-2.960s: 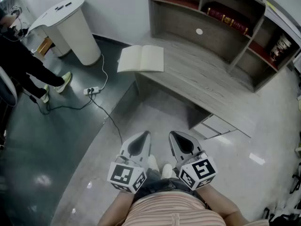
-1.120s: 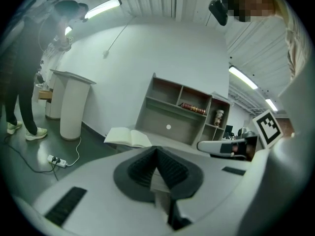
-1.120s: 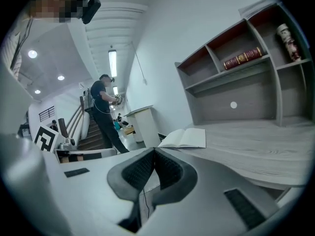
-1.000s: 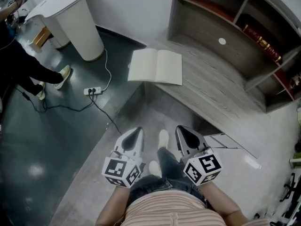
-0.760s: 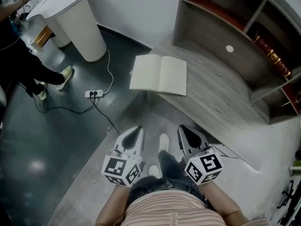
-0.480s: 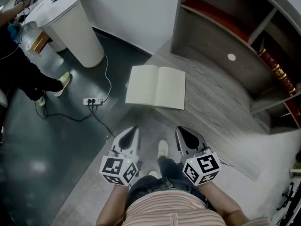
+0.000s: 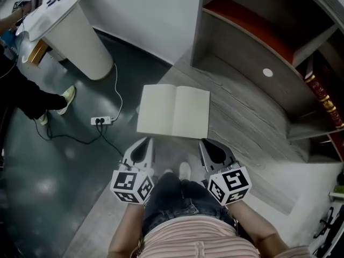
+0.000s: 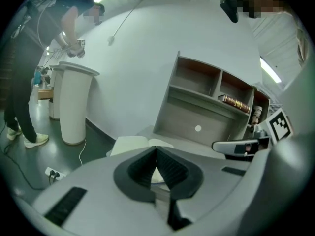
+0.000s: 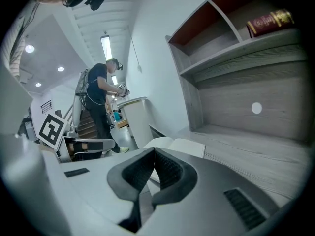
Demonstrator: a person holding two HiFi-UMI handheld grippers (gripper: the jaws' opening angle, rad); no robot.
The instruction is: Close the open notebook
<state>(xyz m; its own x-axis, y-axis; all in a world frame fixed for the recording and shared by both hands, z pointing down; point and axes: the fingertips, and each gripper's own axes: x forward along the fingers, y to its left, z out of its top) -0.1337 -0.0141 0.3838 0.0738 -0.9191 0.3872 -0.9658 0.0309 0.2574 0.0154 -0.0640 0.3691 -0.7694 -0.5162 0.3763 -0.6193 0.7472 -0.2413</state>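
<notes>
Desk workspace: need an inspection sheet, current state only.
Surface: grey wood desk, bare apart from the notebook.
Job's things: notebook lies open and flat at the desk's left end, blank pages up.
Clutter: nothing seen on the desk.
Grippers: left tongs and right tongs are both shut and empty, just short of the notebook's near edge.
Cables: power strip on the floor left of the desk, with a white cable running toward the white stand.
Surroundings: shelf unit on the desk's far side with books in it; a person stands at far left.
</notes>
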